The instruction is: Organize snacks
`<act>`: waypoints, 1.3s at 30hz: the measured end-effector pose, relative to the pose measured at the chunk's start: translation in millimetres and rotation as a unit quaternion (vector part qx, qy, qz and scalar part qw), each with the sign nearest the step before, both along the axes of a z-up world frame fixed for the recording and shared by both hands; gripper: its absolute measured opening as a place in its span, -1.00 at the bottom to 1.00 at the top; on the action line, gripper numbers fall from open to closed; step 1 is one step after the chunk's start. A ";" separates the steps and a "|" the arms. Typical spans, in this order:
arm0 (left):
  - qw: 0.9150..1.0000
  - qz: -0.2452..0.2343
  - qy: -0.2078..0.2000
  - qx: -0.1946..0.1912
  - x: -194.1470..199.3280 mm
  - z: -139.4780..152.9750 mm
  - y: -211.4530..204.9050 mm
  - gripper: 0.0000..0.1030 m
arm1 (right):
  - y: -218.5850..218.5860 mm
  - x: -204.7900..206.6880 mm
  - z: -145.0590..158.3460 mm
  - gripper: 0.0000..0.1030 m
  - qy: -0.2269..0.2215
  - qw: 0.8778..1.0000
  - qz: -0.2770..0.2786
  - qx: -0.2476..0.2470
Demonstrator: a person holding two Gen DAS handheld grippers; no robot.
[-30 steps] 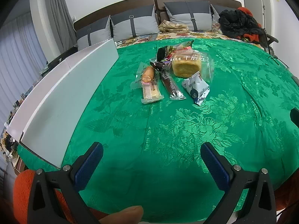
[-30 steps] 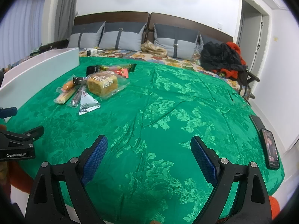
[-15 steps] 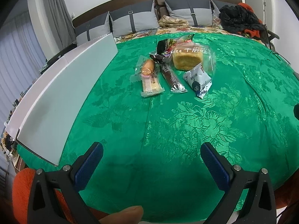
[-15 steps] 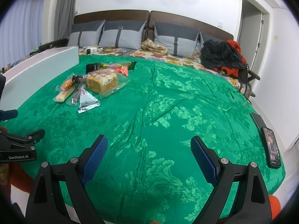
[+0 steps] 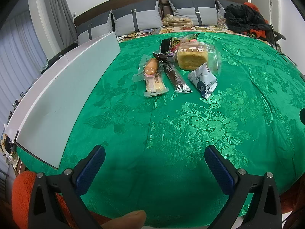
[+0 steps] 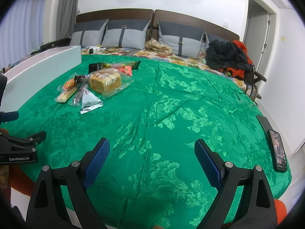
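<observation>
- Your left gripper (image 5: 154, 165) hovers low over the near part of the green bedspread (image 5: 190, 133) with its blue pads spread wide and nothing between them; your thumb tip shows at the bottom edge of that view
- Your right gripper (image 6: 152, 157) is likewise spread wide and holds nothing; it hangs over bare bedspread well to the right of the snacks
- Snacks lie in one cluster toward the far middle of the bed: a bagged bread loaf (image 5: 192, 58) at the back; a sausage in clear wrap (image 5: 151, 66) and a pale wafer packet (image 5: 154, 85) on the left, touching; a long brown bar (image 5: 174, 75) just beside them; a white-and-blue pouch (image 5: 203, 80) on the right, its corner against the loaf's bag
- A dark packet (image 5: 169, 43) and a red one (image 6: 124, 69) sit behind the loaf
- A white board (image 5: 63, 99) stands along the bed's left edge, near the cluster but apart from it
- A phone (image 6: 278, 150) lies at the bed's right edge
</observation>
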State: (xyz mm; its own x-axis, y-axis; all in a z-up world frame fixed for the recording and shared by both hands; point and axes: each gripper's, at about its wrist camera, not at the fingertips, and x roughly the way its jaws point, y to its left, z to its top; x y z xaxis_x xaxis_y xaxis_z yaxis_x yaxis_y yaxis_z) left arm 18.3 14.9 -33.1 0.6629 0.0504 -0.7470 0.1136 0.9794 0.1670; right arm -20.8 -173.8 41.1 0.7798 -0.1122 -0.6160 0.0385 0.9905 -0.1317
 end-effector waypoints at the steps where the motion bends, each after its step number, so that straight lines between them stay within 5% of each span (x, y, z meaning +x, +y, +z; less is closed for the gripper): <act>1: 1.000 0.000 0.000 0.000 0.0 -0.1 0.0 1.00 | 0.0 -0.1 0.1 0.80 0.000 1.000 0.000 0.000; 39: 0.999 0.005 0.036 -0.003 13.2 -19.9 6.7 1.00 | -5.8 11.4 -21.6 0.80 0.051 0.998 -0.002 0.024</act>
State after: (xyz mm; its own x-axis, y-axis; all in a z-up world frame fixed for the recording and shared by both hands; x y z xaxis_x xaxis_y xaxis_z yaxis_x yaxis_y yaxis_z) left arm 31.6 21.5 -53.0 0.6070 0.0520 -0.7930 0.1151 0.9816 0.1525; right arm -9.4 -179.6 19.5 0.7124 -0.0829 -0.6968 0.0312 0.9958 -0.0866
